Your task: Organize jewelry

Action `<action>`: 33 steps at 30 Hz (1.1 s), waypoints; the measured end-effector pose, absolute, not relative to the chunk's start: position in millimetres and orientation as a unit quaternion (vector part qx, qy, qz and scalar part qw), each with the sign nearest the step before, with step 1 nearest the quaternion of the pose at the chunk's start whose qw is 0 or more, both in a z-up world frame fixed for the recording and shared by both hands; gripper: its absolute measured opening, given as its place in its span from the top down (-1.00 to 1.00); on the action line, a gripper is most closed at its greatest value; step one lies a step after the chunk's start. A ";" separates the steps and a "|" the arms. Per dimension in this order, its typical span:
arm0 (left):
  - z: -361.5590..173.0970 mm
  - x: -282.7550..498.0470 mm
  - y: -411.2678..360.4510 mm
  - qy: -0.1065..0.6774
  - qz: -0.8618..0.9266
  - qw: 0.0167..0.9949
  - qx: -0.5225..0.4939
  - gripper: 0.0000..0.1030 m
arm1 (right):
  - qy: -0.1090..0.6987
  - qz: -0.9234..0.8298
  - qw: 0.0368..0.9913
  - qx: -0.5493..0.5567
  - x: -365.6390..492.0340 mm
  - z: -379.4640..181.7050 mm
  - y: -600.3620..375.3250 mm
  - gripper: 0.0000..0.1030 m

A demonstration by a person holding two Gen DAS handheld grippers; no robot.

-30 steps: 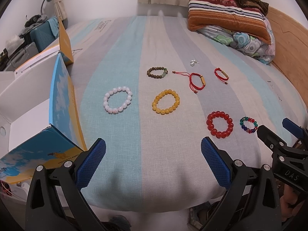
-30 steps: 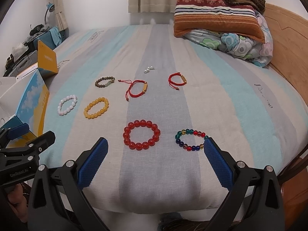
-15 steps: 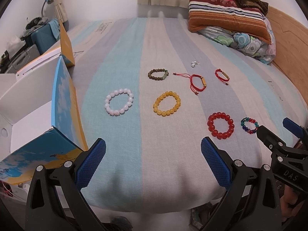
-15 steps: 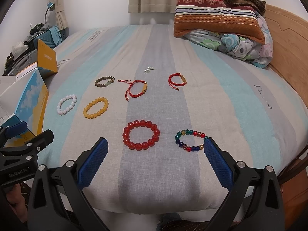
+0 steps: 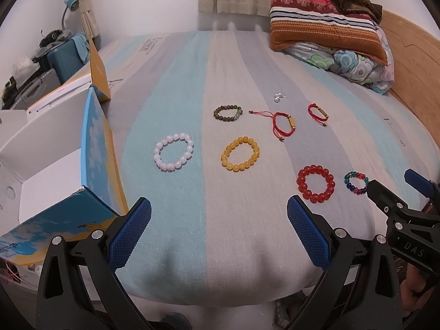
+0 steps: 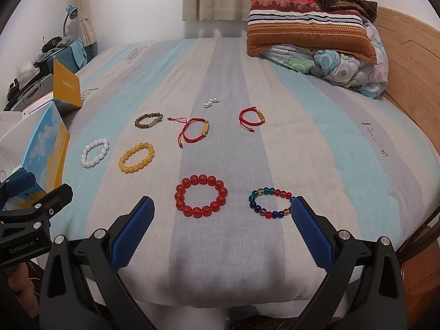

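1. Jewelry lies spread on the striped bed (image 5: pixel 220 233), every piece apart from the others, none in my grip.
2. Nearest my left gripper (image 5: pixel 218 233) are a white bead bracelet (image 5: pixel 173 151) and a yellow bead bracelet (image 5: pixel 240 153), side by side.
3. Farther back sit a brown-green bead bracelet (image 5: pixel 228 113), a red cord bracelet with a long tail (image 5: pixel 280 124), a smaller red cord bracelet (image 5: pixel 318 113), and a small cluster of pearls (image 5: pixel 277 98).
4. In front of my right gripper (image 6: pixel 221 232) lie a red bead bracelet (image 6: pixel 201 195) and a multicolour bead bracelet (image 6: pixel 271 203); the right-hand blue pad (image 6: pixel 310 236) covers that bracelet's near right edge in the right wrist view, contact unclear.
5. My left fingers are spread wide with nothing between them, hanging over the bed's near edge.
6. My right fingers are equally wide apart and carry nothing.
7. An open cardboard box (image 5: pixel 93 148) with sky-blue and yellow print stands at the bed's left side, close to the white bracelet.
8. Striped and floral pillows (image 6: pixel 310 35) are piled at the far right corner.
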State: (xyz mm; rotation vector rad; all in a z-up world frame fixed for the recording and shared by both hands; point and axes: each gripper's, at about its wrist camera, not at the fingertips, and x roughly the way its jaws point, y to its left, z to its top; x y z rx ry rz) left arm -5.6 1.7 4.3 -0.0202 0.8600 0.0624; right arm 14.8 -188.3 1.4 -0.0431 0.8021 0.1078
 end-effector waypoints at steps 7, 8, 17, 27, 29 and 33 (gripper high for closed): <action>6.0 -7.1 1.3 0.411 0.034 0.911 -0.009 -0.89 | 0.388 0.052 0.920 -0.020 15.0 2.0 -189.2 -0.86; 6.3 -7.1 1.1 0.410 0.034 0.912 -0.008 -0.89 | 0.388 0.052 0.920 -0.020 14.8 2.0 -189.3 -0.86; 8.2 -7.6 1.6 0.406 0.032 0.913 -0.008 -0.89 | 0.387 0.051 0.921 -0.021 15.0 2.3 -189.6 -0.86; -10.1 15.4 0.9 0.419 0.006 0.908 -0.015 -0.88 | 0.432 0.009 0.902 0.011 51.6 -11.5 -220.2 -0.86; -14.1 27.4 0.3 0.421 0.008 0.907 -0.014 -0.88 | 0.441 -0.002 0.897 0.013 58.7 -17.6 -224.9 -0.86; -26.1 58.4 -0.9 0.432 0.005 0.901 -0.027 -0.88 | 0.472 -0.014 0.881 0.018 76.4 -34.9 -230.5 -0.86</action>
